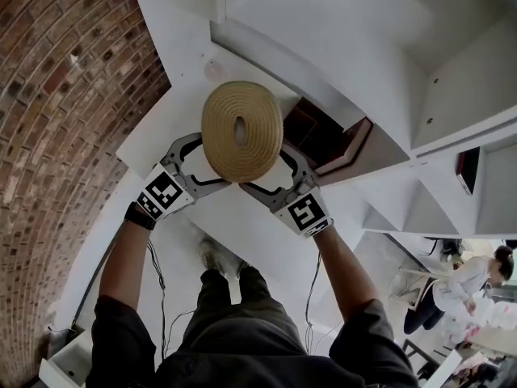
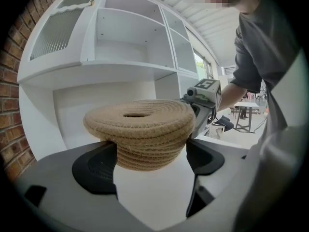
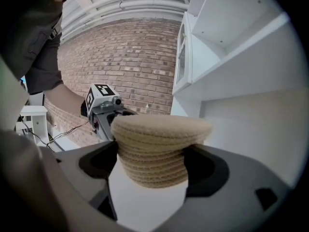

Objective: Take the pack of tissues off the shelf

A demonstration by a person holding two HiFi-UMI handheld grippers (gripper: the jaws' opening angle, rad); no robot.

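**A:** Biggest thing on show is the tall white shelf unit [image 1: 452, 87], with open compartments stacked up. The red-brown brick wall [image 1: 56, 95] runs along its left side.

**B:** And right in the middle is the round tan container of coiled rope [image 1: 241, 132], with a hole in the centre of its wide flat lid. It's off the shelf, up in the air in front of the front edge of the unit's broad lower ledge.

**A:** Two grippers are carrying it, one from each side. The left gripper [image 1: 206, 162] comes in from the lower left and the right gripper [image 1: 266, 172] from the lower right.

**B:** Look along the left gripper [image 2: 149, 158]. Its jaws are spread wide, and the dark pads are against the container [image 2: 145, 129] on both sides of the body, just under the overhanging lid. That's a grip.

**A:** Same story from the right gripper [image 3: 152, 166]. Its jaws stand wide, clamped on the container [image 3: 154, 149] below the lid rim. The lid sits level, the body upright.

**B:** Each one shows up in the other's view across the lid, too. Smallest detail: the black-and-white marker cube [image 1: 161, 192] on the left gripper, and its twin [image 1: 305, 213] on the right.
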